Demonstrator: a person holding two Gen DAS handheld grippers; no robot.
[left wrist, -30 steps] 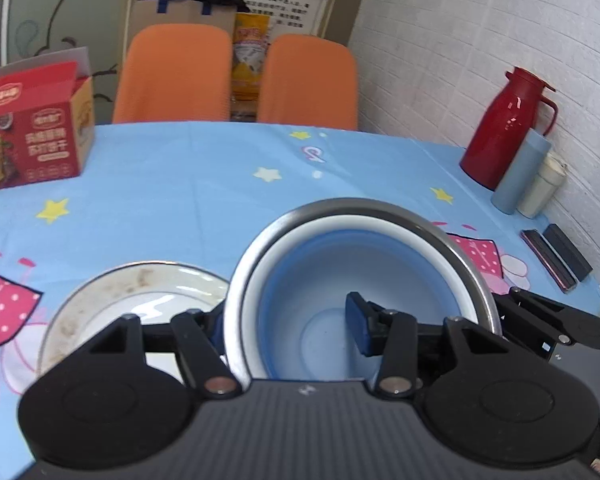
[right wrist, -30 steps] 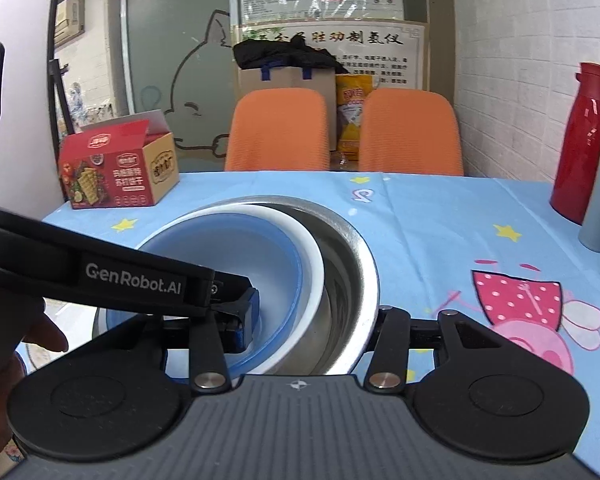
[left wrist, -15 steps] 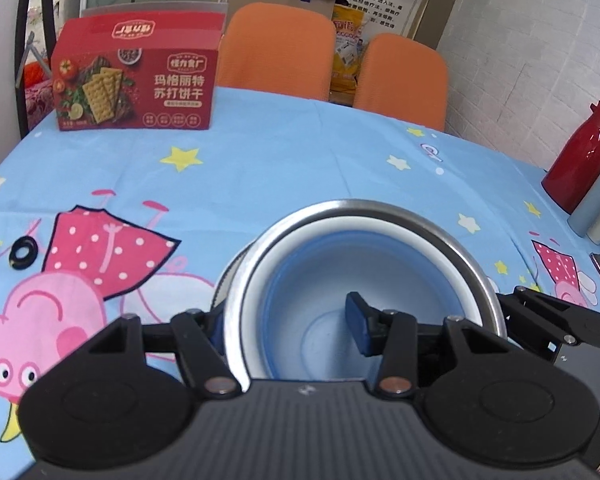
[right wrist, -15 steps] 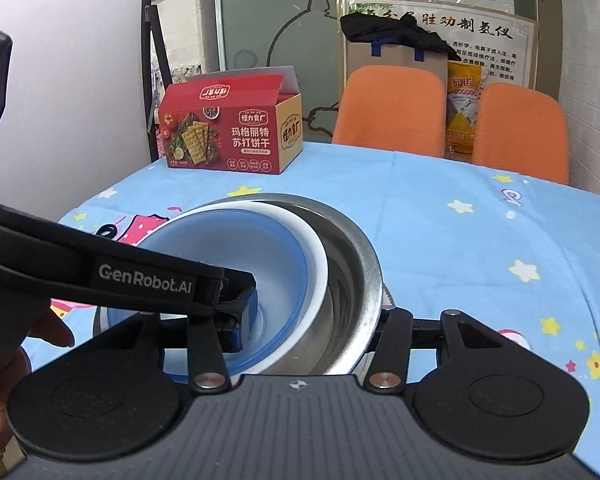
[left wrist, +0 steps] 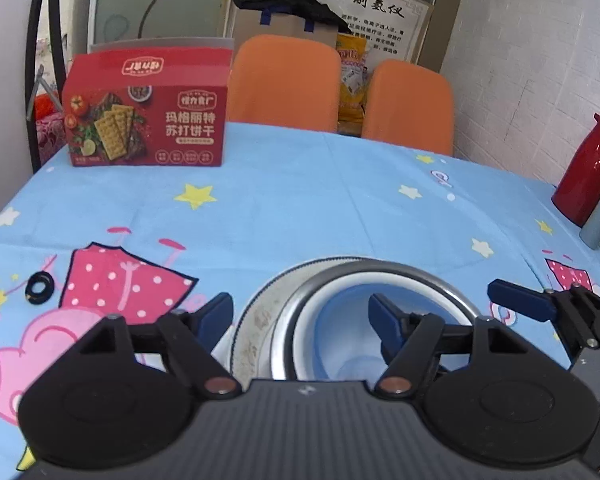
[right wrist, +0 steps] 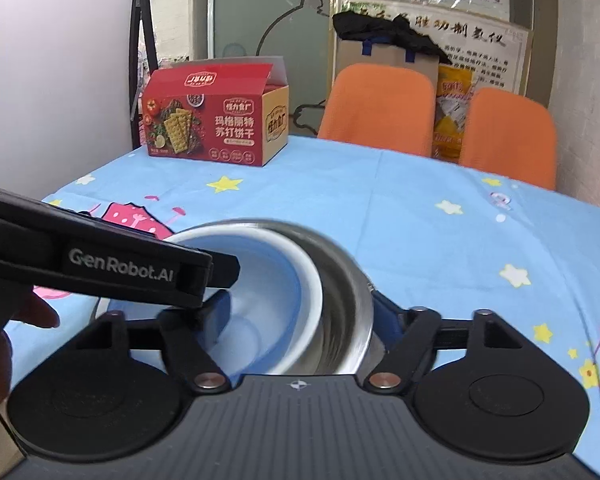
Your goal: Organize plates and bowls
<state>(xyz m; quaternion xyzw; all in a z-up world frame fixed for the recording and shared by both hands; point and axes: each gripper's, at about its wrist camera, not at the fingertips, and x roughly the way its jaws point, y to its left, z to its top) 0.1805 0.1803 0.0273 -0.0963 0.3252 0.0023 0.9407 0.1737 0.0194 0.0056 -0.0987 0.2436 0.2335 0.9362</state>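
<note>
1. Stack location: a blue bowl (left wrist: 340, 344) is nested in a white bowl (right wrist: 310, 276), nested in a steel bowl (left wrist: 380, 272), all seated on a stained plate (left wrist: 256, 320) on the surface (left wrist: 300, 200), near its close edge.
2. Left tongs (left wrist: 300, 318): jaws have just been opening and are now apart. One finger is outside the plate rim, the other inside the blue bowl; no pad is seen pressing.
3. Right tongs (right wrist: 300, 314): jaws have just been opening and are now spread wide. The steel rim sits between the fingers, unclamped.
4. Surroundings: a red cracker box (left wrist: 146, 106) is at the far left of the surface, two orange chairs (left wrist: 284, 80) behind it, a small black ring (left wrist: 40, 288) on the cloth at left.
5. Obstructions: none between the stack and the box. In the right view the left tongs' arm crosses over the bowls and hides part of the rim.
6. Left view only: plate under the stack, black ring, red thermos (left wrist: 584, 172) with pale bottles at far right.
7. Right view only: a person's hand (right wrist: 4, 344) on the left handle; the plate is hidden there.
</note>
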